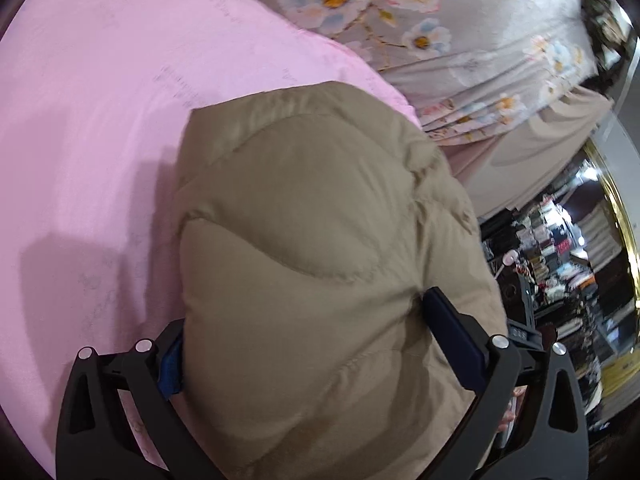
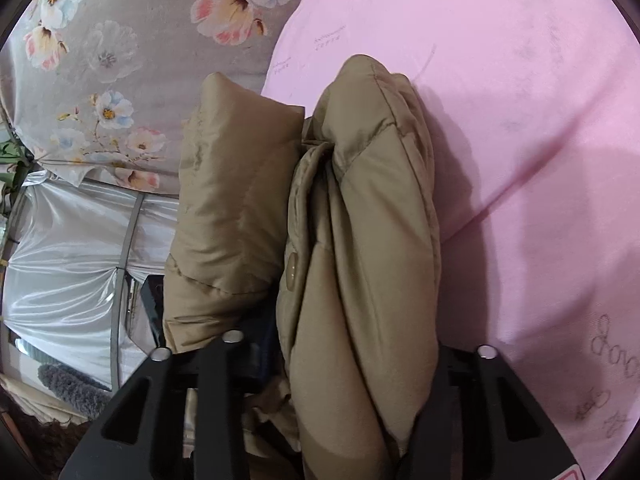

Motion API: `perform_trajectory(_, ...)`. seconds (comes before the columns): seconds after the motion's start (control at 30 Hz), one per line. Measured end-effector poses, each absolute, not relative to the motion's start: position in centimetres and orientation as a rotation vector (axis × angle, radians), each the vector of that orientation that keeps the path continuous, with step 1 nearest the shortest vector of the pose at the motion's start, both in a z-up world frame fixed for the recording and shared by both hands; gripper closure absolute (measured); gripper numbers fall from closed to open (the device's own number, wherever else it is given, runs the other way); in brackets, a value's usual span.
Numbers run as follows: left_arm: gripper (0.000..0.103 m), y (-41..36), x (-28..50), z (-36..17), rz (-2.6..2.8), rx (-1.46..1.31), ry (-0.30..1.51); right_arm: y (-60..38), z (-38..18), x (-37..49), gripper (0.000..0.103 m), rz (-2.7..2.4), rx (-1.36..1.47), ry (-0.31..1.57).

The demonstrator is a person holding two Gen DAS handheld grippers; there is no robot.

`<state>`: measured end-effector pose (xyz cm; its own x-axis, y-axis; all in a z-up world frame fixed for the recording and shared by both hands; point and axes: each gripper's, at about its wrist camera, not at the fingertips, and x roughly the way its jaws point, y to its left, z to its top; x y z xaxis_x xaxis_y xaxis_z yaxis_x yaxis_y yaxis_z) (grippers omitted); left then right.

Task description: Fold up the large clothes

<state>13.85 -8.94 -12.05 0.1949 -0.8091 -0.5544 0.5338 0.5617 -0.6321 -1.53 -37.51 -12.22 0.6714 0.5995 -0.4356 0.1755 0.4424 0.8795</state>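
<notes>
A tan quilted puffer jacket (image 1: pixel 312 248) fills the middle of the left wrist view, bunched over a pink sheet (image 1: pixel 88 128). My left gripper (image 1: pixel 304 340) is shut on a thick fold of the jacket, its blue-padded fingers (image 1: pixel 452 328) pressed against both sides. In the right wrist view the jacket (image 2: pixel 360 240) hangs in folded layers with a button showing, and a sleeve or flap (image 2: pixel 236 200) lies to its left. My right gripper (image 2: pixel 352 364) is shut on the jacket's layered edge; its fingertips are hidden by the fabric.
The pink sheet (image 2: pixel 520 120) lies over a grey floral bedspread (image 1: pixel 440 20), which also shows in the right wrist view (image 2: pixel 100 60). The bed edge drops to cluttered shelves (image 1: pixel 560 260) at the right. Shiny silver fabric (image 2: pixel 68 248) hangs below the bed at the left.
</notes>
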Motion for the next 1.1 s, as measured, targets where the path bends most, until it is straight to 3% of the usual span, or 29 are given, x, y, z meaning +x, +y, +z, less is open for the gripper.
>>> perform_trajectory(0.2, 0.012, -7.9, 12.5, -5.7, -1.030, -0.290, 0.798, -35.6, -7.2, -1.3, 0.083, 0.360, 1.035, 0.728)
perform_trajectory(0.63, 0.013, -4.8, 15.5, 8.7, -1.013, -0.230, 0.468, -32.9, 6.6, 6.7, 0.085, 0.522, 0.780, 0.517)
perform_trajectory(0.83, 0.013, -3.3, 20.1, 11.1, -0.955, -0.233, 0.403, -32.6, 8.4, 12.3, 0.085, 0.550, 0.729, 0.511)
perform_trajectory(1.1, 0.013, -2.2, 28.9, 7.2, -0.884, -0.263, 0.478, -32.0, 4.4, 22.0, 0.085, 0.513, 0.785, 0.624)
